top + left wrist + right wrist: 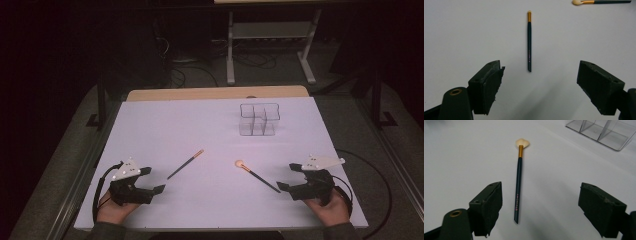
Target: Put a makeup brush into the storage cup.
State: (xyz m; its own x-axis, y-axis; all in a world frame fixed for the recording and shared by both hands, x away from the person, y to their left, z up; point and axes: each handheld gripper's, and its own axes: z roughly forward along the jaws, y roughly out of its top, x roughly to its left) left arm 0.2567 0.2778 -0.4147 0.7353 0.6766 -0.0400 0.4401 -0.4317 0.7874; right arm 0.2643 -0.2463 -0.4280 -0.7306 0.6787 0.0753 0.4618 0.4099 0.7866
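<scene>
- Left gripper (154, 181): lower left of the high view, held in a person's hand at the near table edge; jaws spread wide apart, nothing between them; in the left gripper view (540, 80) the two black jaws rise from the bottom corners with bare table between.
- Thin brush (185, 164): dark handle, gold ferrule, small tip; lies flat left of centre in the high view, slanting up to the right, its butt end near the left gripper but apart from it; in the left gripper view (529, 41) it stands vertical at upper centre, ahead of the jaws.
- Right gripper (287, 177): lower right of the high view, hand-held; jaws likewise wide apart and holding nothing; the right gripper view (540, 202) shows the same.
- Fan brush (257, 175): pale fan head, gold ferrule, dark handle; right of centre in the high view, butt end just before the right gripper; in the right gripper view (518, 182) its handle end lies between the jaws, untouched.
- Clear compartment organiser (258, 119): upper right of the white table (200, 125); well apart from both brushes.
</scene>
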